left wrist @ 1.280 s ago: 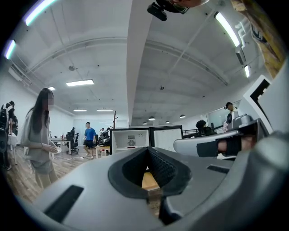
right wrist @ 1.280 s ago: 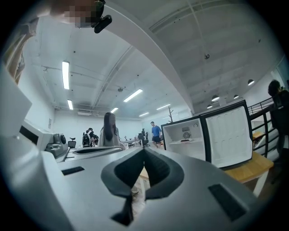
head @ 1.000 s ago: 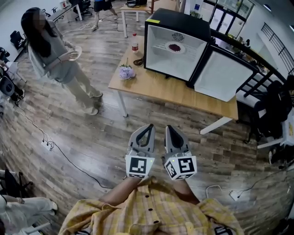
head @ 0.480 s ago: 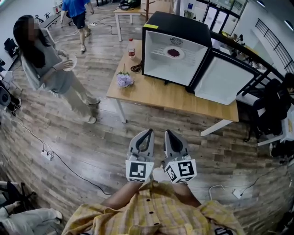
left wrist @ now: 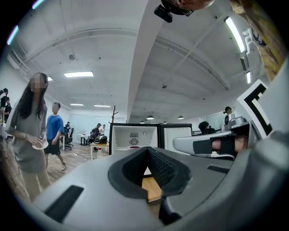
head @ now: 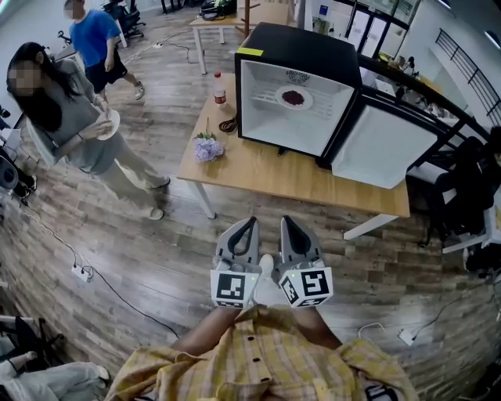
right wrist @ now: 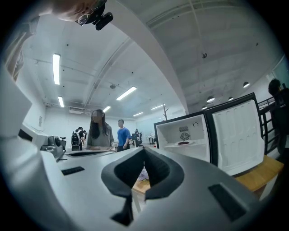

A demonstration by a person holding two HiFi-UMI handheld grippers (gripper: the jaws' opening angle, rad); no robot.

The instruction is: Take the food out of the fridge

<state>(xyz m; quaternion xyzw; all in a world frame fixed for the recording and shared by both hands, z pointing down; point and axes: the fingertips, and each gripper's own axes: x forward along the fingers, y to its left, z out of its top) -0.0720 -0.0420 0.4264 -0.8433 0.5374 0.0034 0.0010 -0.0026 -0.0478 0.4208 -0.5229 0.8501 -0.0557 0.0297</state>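
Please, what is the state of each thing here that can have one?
fridge: open, door swung wide.
plate: inside the fridge, carrying food.
bottle: upright on the table.
left gripper: shut, empty.
right gripper: shut, empty.

- Setting: a large open-plan office or lab hall.
- Floor: grey-brown wood-plank floor, with a white power strip and its dark cable lying loose on it.
- Furniture: light wooden table on white legs bearing a black compact fridge with a white interior; a second pale table and black swivel chairs beyond.
- Ceiling: high white ceiling with long strip lights.
- Edges: glazed partitions and a black railing.
- Occupants: several people standing, one in a blue shirt.
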